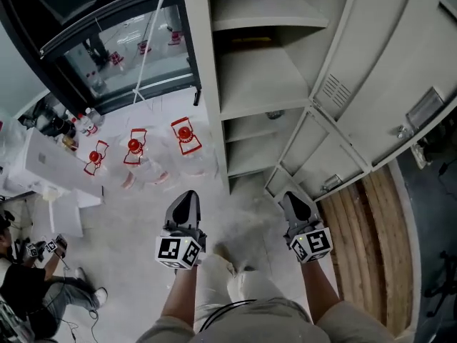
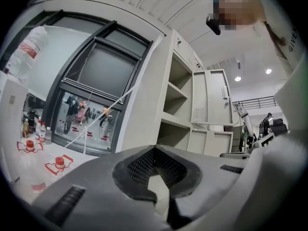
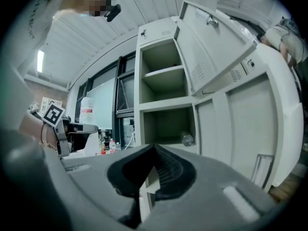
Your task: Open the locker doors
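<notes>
The left forearm (image 1: 180, 295) and right forearm (image 1: 319, 288), both bare, reach forward side by side. Each carries a hand-held gripper that points to the far side, away from the body. The left hand-held gripper (image 1: 187, 200) has its jaws closed together, with nothing between them. The right hand-held gripper (image 1: 295, 200) is likewise closed and empty. The two are well apart and roughly level.

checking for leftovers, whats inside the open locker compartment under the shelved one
A clear bottle lies at the right side of the compartment. The right gripper covers its lower edge.
</notes>
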Available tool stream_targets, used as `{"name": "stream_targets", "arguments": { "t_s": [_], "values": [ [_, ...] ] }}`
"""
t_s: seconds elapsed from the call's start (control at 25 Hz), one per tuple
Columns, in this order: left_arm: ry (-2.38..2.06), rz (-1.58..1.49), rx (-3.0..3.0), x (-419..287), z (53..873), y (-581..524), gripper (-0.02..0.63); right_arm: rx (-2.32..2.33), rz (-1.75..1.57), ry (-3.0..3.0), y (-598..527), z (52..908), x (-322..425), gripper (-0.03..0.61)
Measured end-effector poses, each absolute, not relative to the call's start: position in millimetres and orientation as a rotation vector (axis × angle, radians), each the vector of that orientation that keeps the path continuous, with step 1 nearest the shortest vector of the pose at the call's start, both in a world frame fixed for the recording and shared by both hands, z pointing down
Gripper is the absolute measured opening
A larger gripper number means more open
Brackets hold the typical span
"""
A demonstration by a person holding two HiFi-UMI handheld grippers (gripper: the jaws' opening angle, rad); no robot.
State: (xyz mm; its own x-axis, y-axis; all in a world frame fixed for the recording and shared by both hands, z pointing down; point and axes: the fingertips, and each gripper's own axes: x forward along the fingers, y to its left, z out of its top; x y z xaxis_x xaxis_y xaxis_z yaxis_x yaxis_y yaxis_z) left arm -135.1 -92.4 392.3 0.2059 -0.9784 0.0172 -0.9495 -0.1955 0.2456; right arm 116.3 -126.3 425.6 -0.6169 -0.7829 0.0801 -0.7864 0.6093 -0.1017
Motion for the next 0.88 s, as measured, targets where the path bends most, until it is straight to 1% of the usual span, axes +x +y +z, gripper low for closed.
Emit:
{"name": "stream_targets", "arguments": {
  "t_s": [0.44, 0.88],
  "values": [
    [-1.903, -0.217, 2.283, -123.0, 296.8, -36.8, -0.002, 1.261, 0.143, -2.834, -89.8, 321.6, 117.0, -0.002],
    [-1.904, -0.242, 2.319, -96.4, 256.5, -8.3, -0.002, 1.16, 0.114, -2.907, -63.5, 281.1, 118.3, -0.002]
  ]
}}
